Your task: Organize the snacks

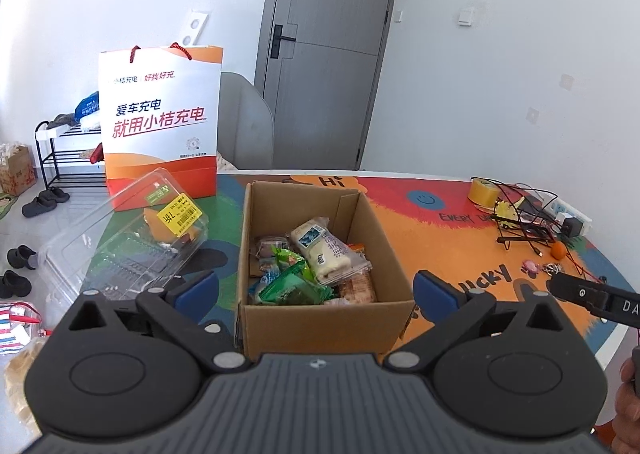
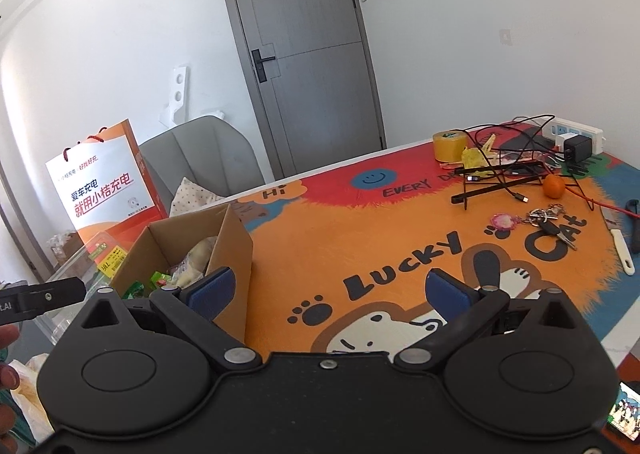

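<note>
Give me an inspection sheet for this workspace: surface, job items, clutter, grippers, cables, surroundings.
Surface: table under a colourful cartoon mat.
Job's things: open cardboard box holding wrapped snacks; clear plastic clamshell container left of it, opened.
Clutter: yellow tape roll, small orange fruit, keys, knife, black wire stand, orange-white gift bag.
Grippers: left gripper open, empty, facing the box; right gripper open, empty, above the mat.
Cables: tangle by the power strip with charger.
Surroundings: grey door, shoe rack, grey chair.
</note>
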Available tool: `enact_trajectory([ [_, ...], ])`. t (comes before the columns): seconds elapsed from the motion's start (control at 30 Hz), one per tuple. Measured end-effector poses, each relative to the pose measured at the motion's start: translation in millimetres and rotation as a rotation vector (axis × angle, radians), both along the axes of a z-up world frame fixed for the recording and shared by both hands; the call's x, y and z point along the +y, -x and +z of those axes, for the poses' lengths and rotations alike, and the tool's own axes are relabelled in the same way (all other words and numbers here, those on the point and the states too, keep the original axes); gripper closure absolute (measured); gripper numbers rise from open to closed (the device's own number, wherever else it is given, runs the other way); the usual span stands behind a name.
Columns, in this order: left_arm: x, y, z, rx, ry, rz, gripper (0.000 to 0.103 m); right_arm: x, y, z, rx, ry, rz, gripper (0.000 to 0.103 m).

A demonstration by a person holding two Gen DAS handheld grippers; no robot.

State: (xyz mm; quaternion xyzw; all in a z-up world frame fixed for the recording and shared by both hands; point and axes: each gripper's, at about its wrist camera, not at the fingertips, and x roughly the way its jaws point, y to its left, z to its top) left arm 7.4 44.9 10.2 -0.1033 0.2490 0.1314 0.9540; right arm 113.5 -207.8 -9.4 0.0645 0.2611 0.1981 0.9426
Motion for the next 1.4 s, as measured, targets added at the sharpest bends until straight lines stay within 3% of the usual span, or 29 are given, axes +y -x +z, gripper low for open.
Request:
enact_trajectory([
  [0.43, 10, 21, 11, -0.043, -0.029, 0.042, 0.0, -1, 20, 8, -0.033, 0.025, 0.008, 0.0],
  [1.4, -2, 14, 2, 0.015, -0.053, 0.003, 0.0, 3, 22, 7, 0.001, 0.062, 0.042, 0.0],
])
